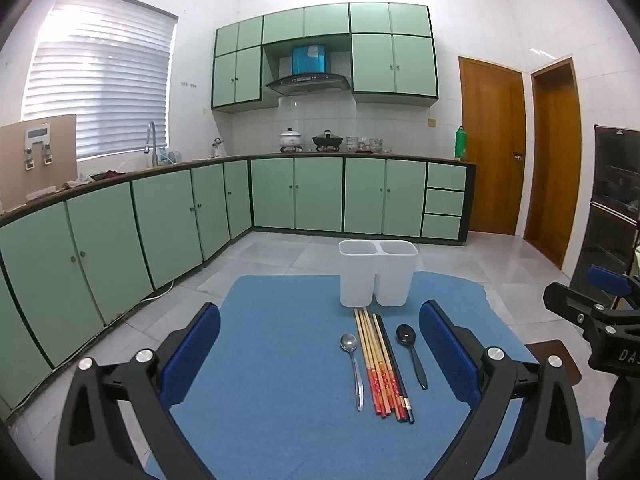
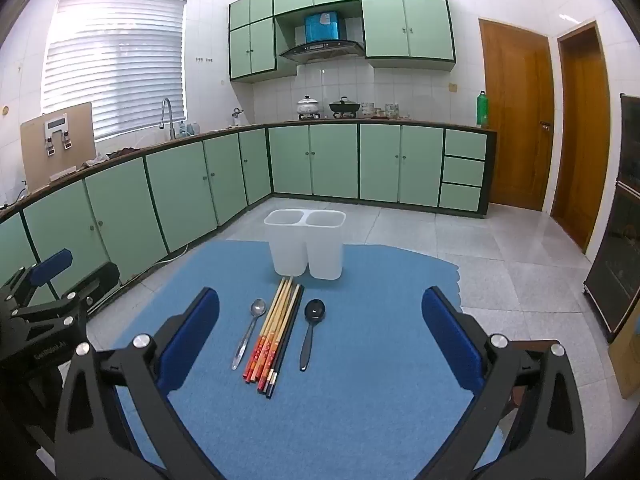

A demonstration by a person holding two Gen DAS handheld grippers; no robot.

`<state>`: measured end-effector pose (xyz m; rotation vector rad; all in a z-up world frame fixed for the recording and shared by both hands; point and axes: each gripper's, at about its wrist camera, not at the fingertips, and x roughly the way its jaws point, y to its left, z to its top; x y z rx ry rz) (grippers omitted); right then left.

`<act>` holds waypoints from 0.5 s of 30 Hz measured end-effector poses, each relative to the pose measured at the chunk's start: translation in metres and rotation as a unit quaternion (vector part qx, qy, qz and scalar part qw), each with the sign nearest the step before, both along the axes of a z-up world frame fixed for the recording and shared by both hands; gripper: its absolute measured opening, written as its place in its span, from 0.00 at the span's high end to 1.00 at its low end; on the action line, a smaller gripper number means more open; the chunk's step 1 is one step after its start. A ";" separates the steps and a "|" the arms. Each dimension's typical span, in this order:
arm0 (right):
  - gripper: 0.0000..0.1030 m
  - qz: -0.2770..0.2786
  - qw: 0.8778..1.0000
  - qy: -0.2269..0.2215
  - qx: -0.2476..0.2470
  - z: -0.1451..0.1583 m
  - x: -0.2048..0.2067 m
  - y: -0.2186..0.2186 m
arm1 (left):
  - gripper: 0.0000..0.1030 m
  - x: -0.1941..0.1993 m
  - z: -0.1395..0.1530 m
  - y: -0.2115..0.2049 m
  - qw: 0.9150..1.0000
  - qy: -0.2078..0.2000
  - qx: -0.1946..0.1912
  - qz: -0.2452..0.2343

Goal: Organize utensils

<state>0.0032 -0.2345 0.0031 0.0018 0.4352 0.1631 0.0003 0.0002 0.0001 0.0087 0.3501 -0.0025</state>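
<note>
On the blue mat (image 1: 280, 340) (image 2: 360, 380) lie a metal spoon (image 1: 354, 368) (image 2: 248, 332), a bundle of several bamboo and dark chopsticks (image 1: 382, 368) (image 2: 276, 332) and a black spoon (image 1: 410, 352) (image 2: 311, 330), side by side. Behind them stands a white two-compartment holder (image 1: 376, 272) (image 2: 306, 244), both compartments empty. My left gripper (image 1: 320, 344) is open and empty, above the mat in front of the utensils. My right gripper (image 2: 320, 328) is open and empty, also in front of them. Each gripper shows at the edge of the other's view.
The mat covers a small table over a grey tiled floor. Green cabinets (image 1: 160, 220) run along the left and back walls. Wooden doors (image 1: 496, 148) and a dark cabinet (image 1: 616, 200) stand at the right.
</note>
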 end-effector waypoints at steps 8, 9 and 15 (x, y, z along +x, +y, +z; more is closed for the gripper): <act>0.05 -0.002 1.000 0.001 -0.001 0.000 0.000 0.000 | 0.06 0.002 0.000 0.000 1.000 -0.002 0.004 0.004; 0.05 -0.002 1.000 0.001 -0.001 0.000 0.000 0.000 | 0.06 0.003 0.001 0.000 1.000 -0.003 0.004 0.004; 0.05 -0.002 1.000 0.001 0.000 -0.001 0.000 0.002 | 0.06 0.000 -0.001 0.001 1.000 -0.006 0.001 0.002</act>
